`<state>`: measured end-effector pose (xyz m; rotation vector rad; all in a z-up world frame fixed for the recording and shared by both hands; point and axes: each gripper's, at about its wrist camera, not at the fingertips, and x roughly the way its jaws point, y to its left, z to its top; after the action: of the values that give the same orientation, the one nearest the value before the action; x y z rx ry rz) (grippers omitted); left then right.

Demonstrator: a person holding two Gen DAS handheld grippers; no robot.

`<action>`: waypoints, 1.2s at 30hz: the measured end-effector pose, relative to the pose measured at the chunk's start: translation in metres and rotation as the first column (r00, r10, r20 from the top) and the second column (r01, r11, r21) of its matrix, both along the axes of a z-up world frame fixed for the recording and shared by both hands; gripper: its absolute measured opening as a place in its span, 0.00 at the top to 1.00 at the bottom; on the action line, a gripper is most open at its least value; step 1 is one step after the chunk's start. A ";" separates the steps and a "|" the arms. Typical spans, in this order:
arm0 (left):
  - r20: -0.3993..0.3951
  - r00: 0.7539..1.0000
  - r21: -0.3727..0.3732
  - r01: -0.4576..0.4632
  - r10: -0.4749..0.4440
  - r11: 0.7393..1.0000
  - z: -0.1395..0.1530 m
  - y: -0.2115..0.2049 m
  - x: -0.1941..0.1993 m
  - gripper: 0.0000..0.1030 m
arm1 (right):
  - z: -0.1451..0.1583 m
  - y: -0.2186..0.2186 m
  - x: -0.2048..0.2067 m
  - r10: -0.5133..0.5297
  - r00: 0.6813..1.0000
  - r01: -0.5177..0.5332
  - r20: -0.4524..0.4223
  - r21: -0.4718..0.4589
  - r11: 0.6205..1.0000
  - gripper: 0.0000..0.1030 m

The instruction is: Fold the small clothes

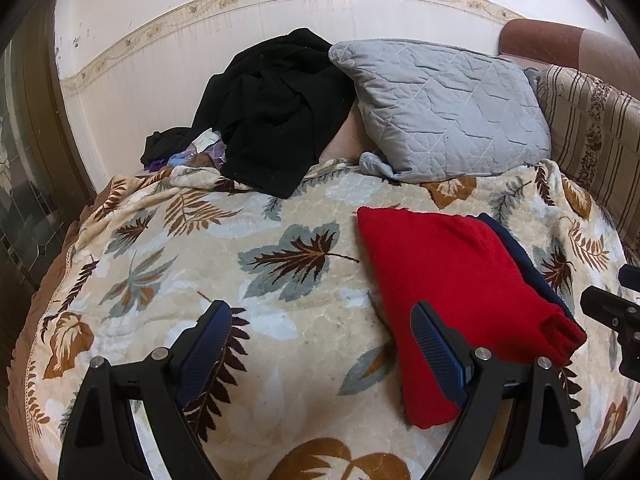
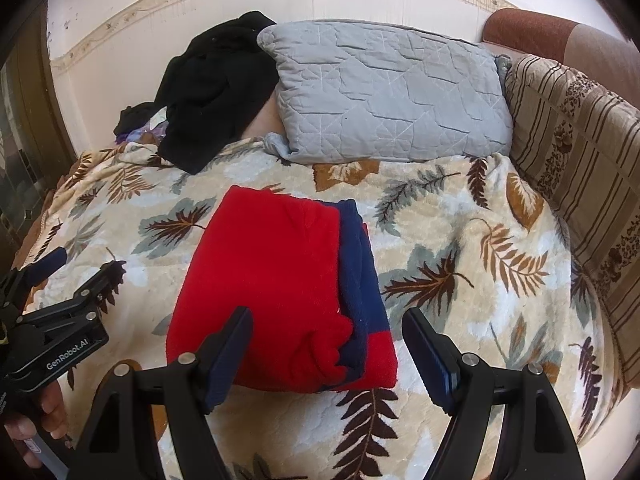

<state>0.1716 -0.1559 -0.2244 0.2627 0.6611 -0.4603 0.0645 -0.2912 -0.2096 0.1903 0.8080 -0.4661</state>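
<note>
A folded red and navy garment [image 2: 280,292] lies flat on the leaf-patterned blanket [image 2: 460,320]. In the left wrist view the garment [image 1: 452,280] is at the right. My right gripper [image 2: 328,328] is open and empty, hovering just above the garment's near edge. My left gripper [image 1: 320,324] is open and empty, over bare blanket [image 1: 192,280] to the left of the garment, with its right finger [image 1: 436,344] over the garment's near corner. The left gripper also shows in the right wrist view [image 2: 80,268], at the left edge.
A pile of black clothes [image 1: 276,112] lies at the back by the wall, next to a grey quilted pillow [image 1: 444,108]. A striped sofa backrest [image 2: 580,184] runs along the right. The blanket's left edge [image 1: 48,280] drops off to the floor.
</note>
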 end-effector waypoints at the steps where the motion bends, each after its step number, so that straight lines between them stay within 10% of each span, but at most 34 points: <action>1: -0.003 1.000 0.002 0.000 0.000 1.000 0.000 0.000 0.000 0.11 | 0.000 0.000 0.000 0.000 1.000 0.000 0.000 -0.001 1.000 0.22; 36: -0.012 1.000 0.038 -0.005 0.006 0.999 -0.008 -0.010 0.005 0.11 | -0.008 -0.004 0.011 0.017 1.000 -0.017 -0.021 -0.005 1.000 0.22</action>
<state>0.1764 -0.1659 -0.2327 0.2943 0.6829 -0.4447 0.0757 -0.2956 -0.2176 0.1735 0.8282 -0.4550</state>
